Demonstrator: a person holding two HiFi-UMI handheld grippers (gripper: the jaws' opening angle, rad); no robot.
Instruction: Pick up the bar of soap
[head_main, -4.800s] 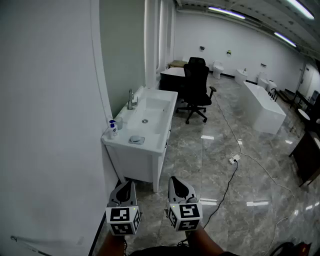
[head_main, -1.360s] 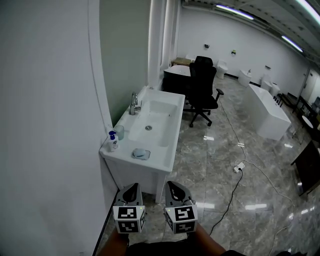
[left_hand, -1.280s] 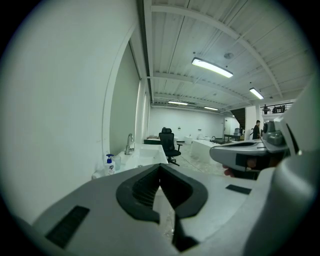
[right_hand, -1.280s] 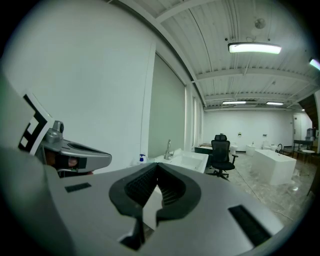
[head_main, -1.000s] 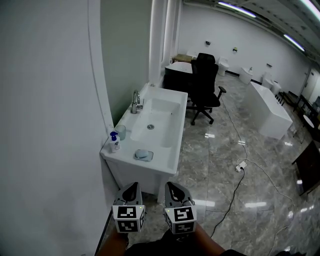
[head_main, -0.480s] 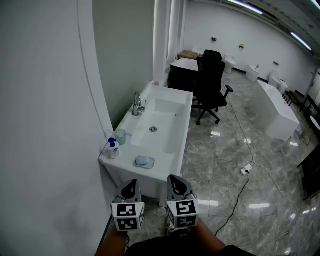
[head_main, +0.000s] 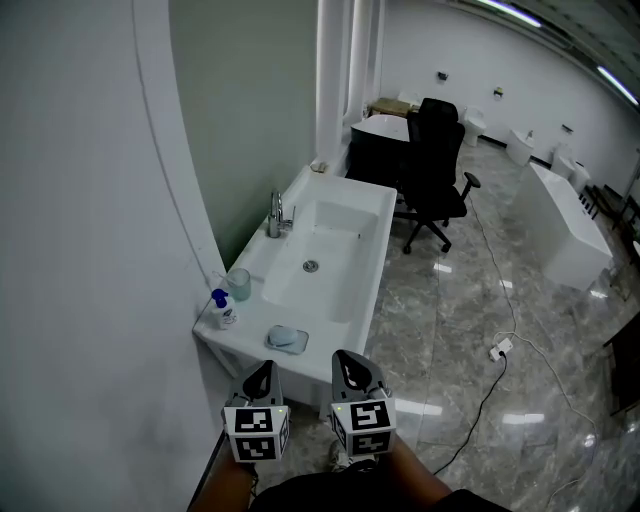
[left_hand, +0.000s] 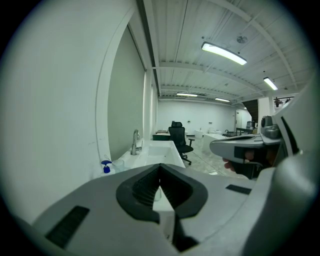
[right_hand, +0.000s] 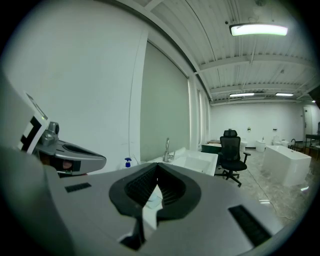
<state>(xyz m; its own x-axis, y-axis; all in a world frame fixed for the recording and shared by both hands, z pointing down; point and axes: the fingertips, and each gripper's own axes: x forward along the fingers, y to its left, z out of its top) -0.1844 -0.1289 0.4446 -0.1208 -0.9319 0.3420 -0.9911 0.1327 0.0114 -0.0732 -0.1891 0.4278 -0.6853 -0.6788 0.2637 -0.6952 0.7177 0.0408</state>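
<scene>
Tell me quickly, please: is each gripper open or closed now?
Left gripper: closed, holding nothing.
Right gripper: closed, holding nothing.

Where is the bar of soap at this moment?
In the head view, the bar of soap lies on the near end of the white washbasin, just right of the blue-capped bottle.

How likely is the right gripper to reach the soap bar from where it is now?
Probably not yet: the right gripper, shut, hangs short of the sink; nothing stands before the soap bar.
</scene>
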